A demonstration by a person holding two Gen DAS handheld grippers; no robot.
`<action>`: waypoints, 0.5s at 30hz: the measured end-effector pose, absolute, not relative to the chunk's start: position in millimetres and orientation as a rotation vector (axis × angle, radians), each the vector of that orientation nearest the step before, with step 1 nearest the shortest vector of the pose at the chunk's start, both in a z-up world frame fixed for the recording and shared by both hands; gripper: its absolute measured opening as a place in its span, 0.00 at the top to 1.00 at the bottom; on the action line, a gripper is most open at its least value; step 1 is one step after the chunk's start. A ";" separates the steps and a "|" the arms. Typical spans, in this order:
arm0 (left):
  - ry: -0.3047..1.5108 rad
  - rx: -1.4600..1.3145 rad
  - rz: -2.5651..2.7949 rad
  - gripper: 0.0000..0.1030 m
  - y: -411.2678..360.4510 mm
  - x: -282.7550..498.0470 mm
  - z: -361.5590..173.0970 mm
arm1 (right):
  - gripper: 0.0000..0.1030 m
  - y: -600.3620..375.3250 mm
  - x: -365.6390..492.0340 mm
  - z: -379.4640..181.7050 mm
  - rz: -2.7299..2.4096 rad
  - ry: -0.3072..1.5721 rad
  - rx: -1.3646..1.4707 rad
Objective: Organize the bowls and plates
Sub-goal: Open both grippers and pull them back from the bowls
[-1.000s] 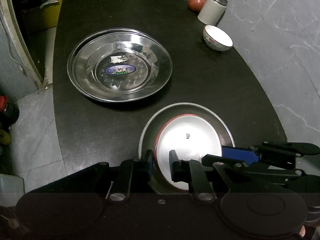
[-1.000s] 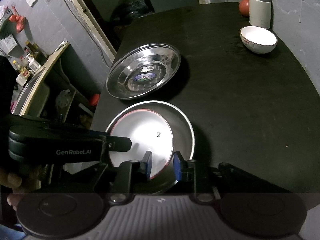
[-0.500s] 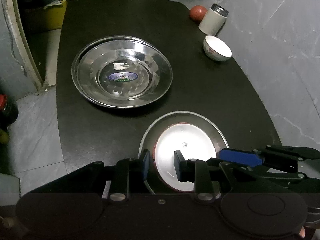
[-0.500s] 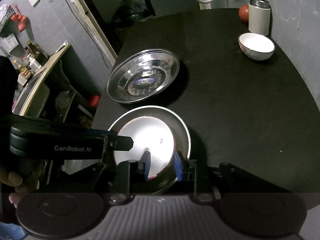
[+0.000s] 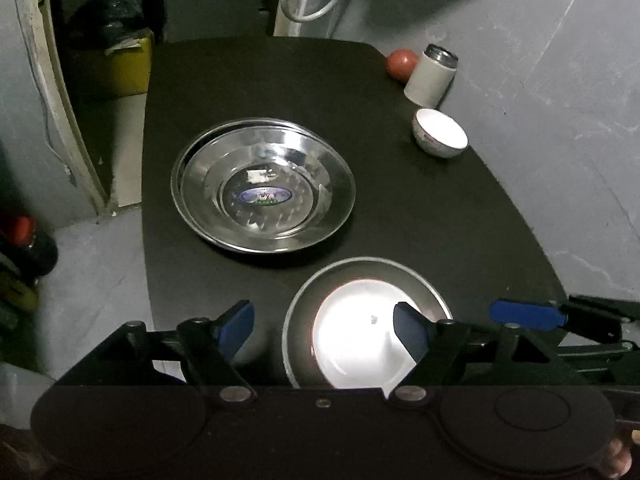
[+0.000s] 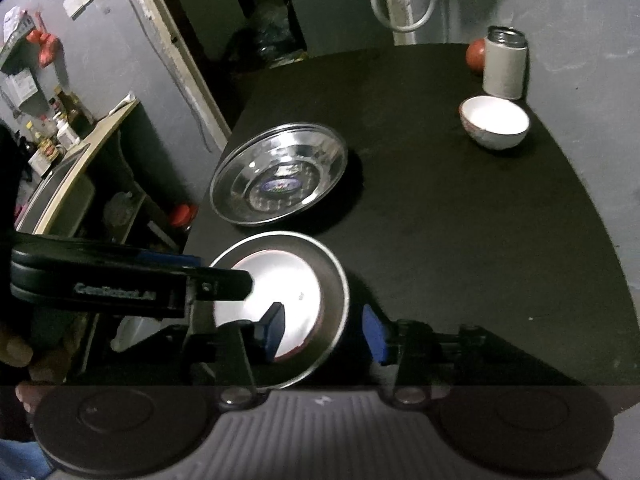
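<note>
A white red-rimmed plate (image 5: 352, 328) lies inside a shallow steel plate (image 5: 400, 270) at the near edge of the black table (image 5: 420, 208). My left gripper (image 5: 322, 324) is opening; the steel plate's left rim lies between its blue pads, untouched. My right gripper (image 6: 323, 332) is also opening, astride the right rim of the steel plate (image 6: 336, 268), one pad over the white plate (image 6: 288, 280), neither pressing. A larger stack of steel plates (image 5: 264, 184) rests mid-table. A small white bowl (image 5: 440, 138) stands at the far right.
A white canister (image 5: 432, 76) and a red fruit (image 5: 400, 62) stand behind the bowl by the wall. The table's left edge drops to the floor, where bottles and a yellow box sit. A person's hand (image 6: 16, 354) holds the left gripper's body (image 6: 120, 280).
Both grippers were shut on the near plates' rims; both have spread their jaws and let go. The plates rest on the table. The views have tilted up slightly.
</note>
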State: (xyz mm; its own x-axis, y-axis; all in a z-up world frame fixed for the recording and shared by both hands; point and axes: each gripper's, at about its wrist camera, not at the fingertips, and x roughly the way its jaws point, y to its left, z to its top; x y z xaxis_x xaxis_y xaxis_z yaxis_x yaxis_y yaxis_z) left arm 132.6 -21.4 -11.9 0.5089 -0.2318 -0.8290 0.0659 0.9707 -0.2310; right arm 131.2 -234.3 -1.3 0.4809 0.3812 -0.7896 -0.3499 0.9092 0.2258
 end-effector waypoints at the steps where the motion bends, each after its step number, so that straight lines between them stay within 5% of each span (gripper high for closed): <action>1: 1.025 -0.185 -0.182 0.23 -21.1 133.9 -12.9 | 0.46 -237.2 131.1 -0.9 0.441 0.967 0.043; 5: 1.020 -0.172 -0.177 0.21 -27.5 137.8 -12.0 | 0.42 -246.7 132.2 -1.2 0.421 0.963 0.066; 11: 0.951 -0.187 -0.190 0.01 -36.8 143.0 -5.5 | 0.27 -264.1 137.4 -2.8 0.386 0.947 0.107; 15: 0.915 -0.195 -0.199 0.01 -46.6 152.8 -2.1 | 0.17 -280.4 146.3 -7.3 0.353 0.946 0.152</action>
